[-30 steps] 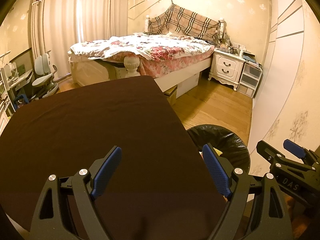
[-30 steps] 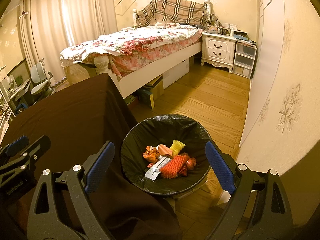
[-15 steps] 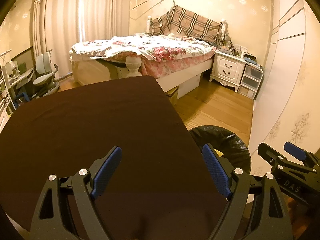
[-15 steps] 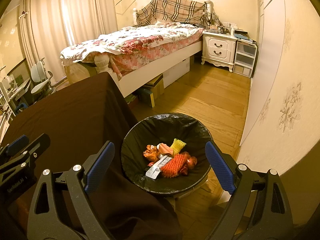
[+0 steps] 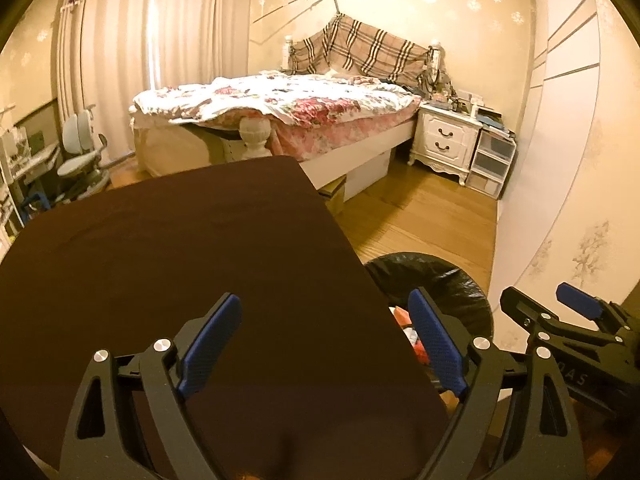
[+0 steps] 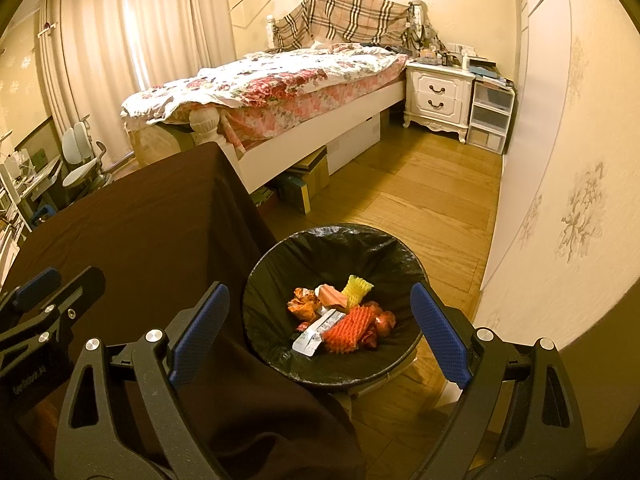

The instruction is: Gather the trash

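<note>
A black-lined trash bin (image 6: 280,276) stands on the wood floor beside the table and holds an orange foam net (image 6: 347,326), a yellow foam net (image 6: 357,286), a white wrapper (image 6: 316,332) and crumpled orange wrappers (image 6: 304,305). My right gripper (image 6: 318,289) hangs open above the bin with nothing between its pads. My left gripper (image 5: 323,298) hovers over the dark brown tablecloth (image 5: 180,248), its jaws opening a little, with nothing between them. The bin (image 5: 448,280) shows to its right, as does the right gripper (image 5: 552,305).
The table's right edge drops in cloth folds (image 6: 240,216) next to the bin. Beyond lie a bed (image 6: 280,80), boxes under it (image 6: 312,184), a white nightstand (image 6: 438,98), plastic drawers (image 6: 490,118) and an office chair (image 5: 80,156). A wall (image 6: 560,184) runs close on the right.
The left view has shifted slightly and the left jaws stand a touch wider. The right view is the same.
</note>
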Tool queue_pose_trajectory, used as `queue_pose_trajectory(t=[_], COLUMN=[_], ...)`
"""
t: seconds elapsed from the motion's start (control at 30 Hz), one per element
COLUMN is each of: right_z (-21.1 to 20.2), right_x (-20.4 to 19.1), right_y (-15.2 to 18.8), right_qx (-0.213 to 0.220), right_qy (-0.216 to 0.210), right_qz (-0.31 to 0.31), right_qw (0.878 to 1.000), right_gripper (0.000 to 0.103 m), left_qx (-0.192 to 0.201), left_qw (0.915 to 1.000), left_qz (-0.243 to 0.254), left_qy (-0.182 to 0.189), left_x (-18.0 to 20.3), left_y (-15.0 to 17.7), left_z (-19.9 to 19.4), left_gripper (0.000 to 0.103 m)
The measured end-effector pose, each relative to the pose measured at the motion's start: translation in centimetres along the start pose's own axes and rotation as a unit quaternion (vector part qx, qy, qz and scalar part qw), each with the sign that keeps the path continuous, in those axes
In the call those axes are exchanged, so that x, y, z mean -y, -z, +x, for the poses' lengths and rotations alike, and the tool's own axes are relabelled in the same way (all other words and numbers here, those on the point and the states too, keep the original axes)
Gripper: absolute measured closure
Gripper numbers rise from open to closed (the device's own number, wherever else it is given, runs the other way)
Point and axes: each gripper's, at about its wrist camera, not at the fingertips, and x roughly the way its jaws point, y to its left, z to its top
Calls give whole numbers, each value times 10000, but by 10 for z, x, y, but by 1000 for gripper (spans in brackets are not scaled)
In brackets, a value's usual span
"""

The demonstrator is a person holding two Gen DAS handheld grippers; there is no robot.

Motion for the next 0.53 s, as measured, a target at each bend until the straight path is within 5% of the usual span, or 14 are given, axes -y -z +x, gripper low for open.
queue_pose_trajectory(t=[0.53], right_z=[1], right_x=[-6], right_y=[9], right_qx=[-47], right_qy=[-59], right_qz=[-62], right_qw=[10000], right_gripper=[13], left_qx=[-93], left_qw=[9995], left_qz=[-161], left_qy=[-260], left_x=[-28], left_y=[-10], left_z=[12], left_gripper=[17])
